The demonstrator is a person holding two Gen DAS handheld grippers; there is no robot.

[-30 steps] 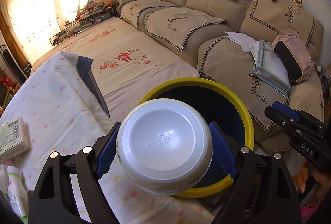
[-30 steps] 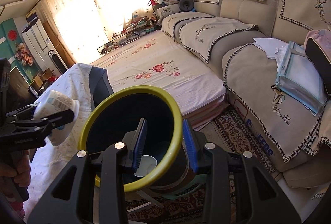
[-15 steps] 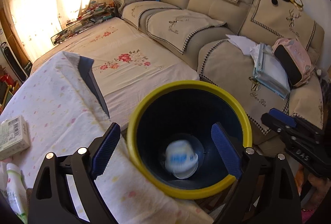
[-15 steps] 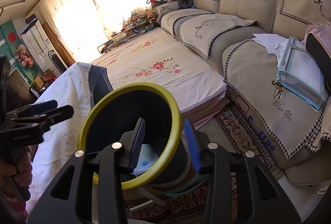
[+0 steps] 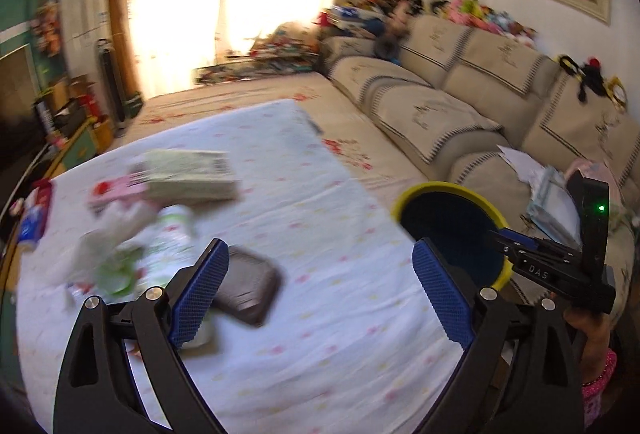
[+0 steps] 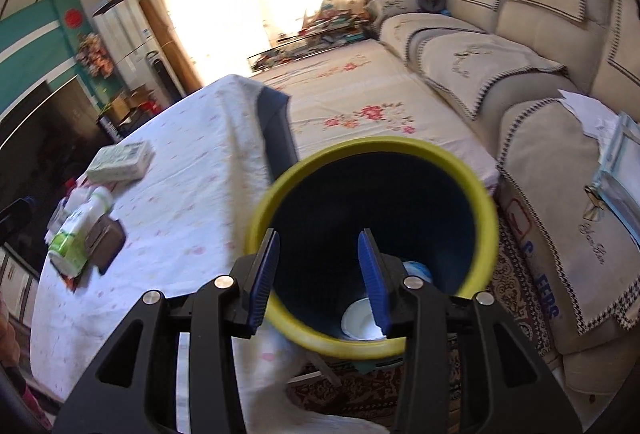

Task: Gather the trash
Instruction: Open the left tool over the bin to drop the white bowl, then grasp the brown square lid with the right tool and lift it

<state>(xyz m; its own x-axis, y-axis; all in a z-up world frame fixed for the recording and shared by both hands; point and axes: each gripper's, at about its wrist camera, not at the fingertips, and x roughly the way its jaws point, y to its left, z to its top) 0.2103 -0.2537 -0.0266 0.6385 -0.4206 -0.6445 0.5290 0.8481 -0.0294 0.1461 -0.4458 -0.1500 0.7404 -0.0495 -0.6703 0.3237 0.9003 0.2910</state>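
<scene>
A dark bin with a yellow rim stands at the table's right edge; it also shows in the left wrist view. A white bowl lies at its bottom. My right gripper straddles the near rim, one pad outside and one inside, touching or clamped on it. My left gripper is open and empty above the white tablecloth. On the table lie a green-white bottle, a dark brown wallet, a green box and crumpled wrappers.
A pink packet and a red-blue packet lie at the table's left. A beige sofa with papers is on the right, a floral mattress behind the table, a patterned rug under the bin.
The white bowl left my left gripper and dropped into the bin. My left gripper then swung left over the table, open and empty. My right gripper stays at the bin's rim.
</scene>
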